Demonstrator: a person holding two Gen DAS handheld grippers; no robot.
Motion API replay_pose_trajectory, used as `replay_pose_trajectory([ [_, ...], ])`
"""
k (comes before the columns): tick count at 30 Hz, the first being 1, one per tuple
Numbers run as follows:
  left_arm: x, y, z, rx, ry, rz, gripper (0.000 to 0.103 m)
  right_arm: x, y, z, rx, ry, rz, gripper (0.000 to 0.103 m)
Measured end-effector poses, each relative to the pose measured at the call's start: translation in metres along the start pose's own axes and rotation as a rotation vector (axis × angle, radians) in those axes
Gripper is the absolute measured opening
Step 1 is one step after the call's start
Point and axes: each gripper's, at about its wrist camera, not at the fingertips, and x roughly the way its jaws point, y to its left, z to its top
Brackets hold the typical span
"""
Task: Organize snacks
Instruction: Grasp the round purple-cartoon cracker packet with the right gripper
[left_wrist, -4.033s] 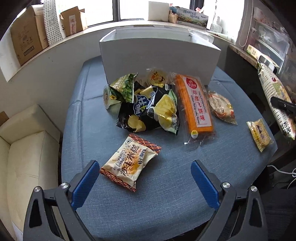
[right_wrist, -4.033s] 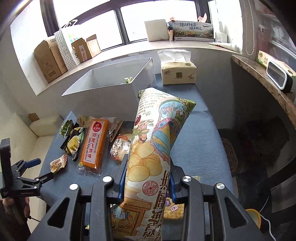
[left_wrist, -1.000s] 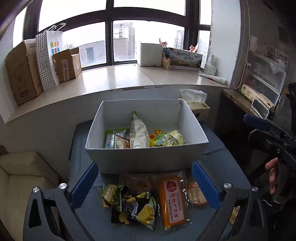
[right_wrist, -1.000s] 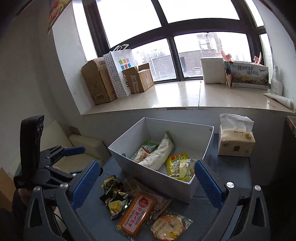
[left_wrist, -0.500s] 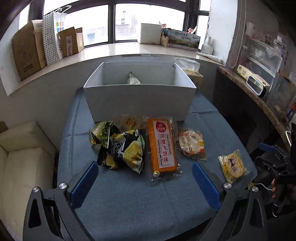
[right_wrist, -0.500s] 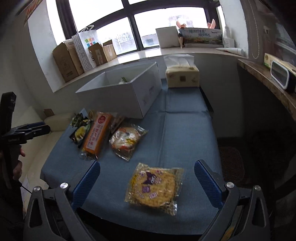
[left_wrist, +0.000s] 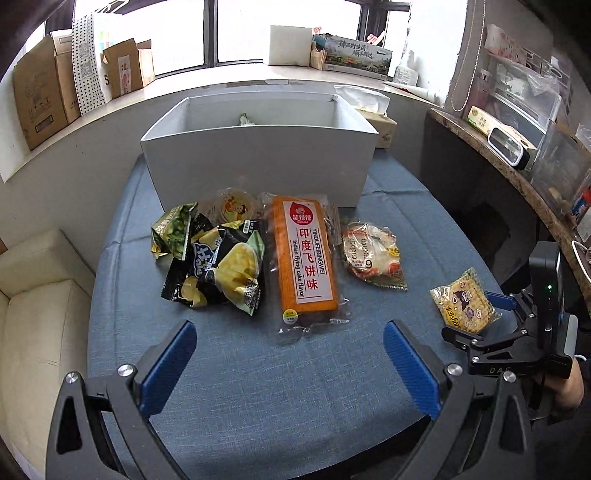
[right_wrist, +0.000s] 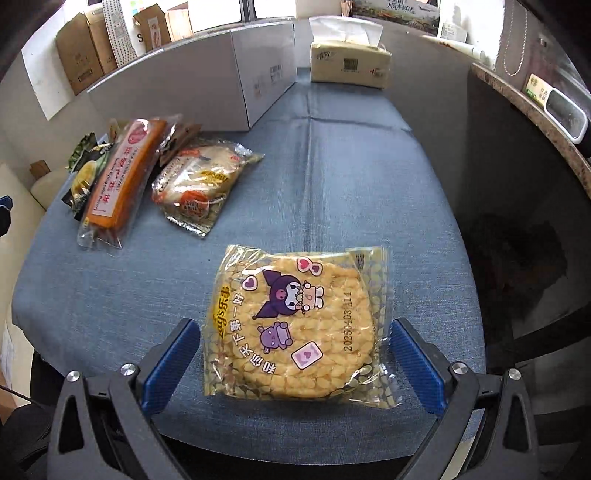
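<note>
Five loose snacks lie on the blue counter (left_wrist: 258, 369) in front of the white box (left_wrist: 258, 166). At the far left sits a green packet (left_wrist: 173, 232) against the black-and-yellow chip bag (left_wrist: 221, 273), then the long orange cake pack (left_wrist: 304, 264), then a clear bun packet (left_wrist: 371, 254), and at the right edge the yellow corn-crisp packet (right_wrist: 299, 325).

The left gripper (left_wrist: 288, 365) hangs spread and empty above bare cloth, short of the orange pack. The right gripper (right_wrist: 295, 365) is spread wide too, its blue pads (right_wrist: 170, 365) flanking the yellow packet's near end without clearly touching it.

The step in hand appears to be picking up that packet. Done well, the jaws would sink low enough to catch the disc's edges rather than only the slack film, close gently because the crisp looks brittle, then lift straight before carrying it to the box.

The packet is flat, square and glossy, showing a round golden disc under purple cartoon figures and a printed date.
</note>
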Motion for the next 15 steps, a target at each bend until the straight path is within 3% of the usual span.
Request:
replay_pose_trajectory([
  [5, 0.008, 0.003, -0.004, -0.008, 0.021, 0.009, 0.103, 0.003, 0.004, 0.001, -0.019, -0.018, -0.030, 0.103],
  [8, 0.011, 0.011, -0.007, -0.032, 0.031, 0.006, 0.103, -0.005, 0.005, 0.000, -0.030, -0.040, -0.039, 0.083],
  [11, 0.014, 0.019, -0.010, -0.061, 0.039, -0.001, 0.103, -0.009, 0.000, 0.000, -0.025, -0.045, 0.022, 0.081],
  [15, 0.017, 0.028, -0.012, -0.088, 0.048, 0.007, 0.103, -0.021, -0.006, 0.000, -0.010, -0.071, 0.034, 0.081],
])
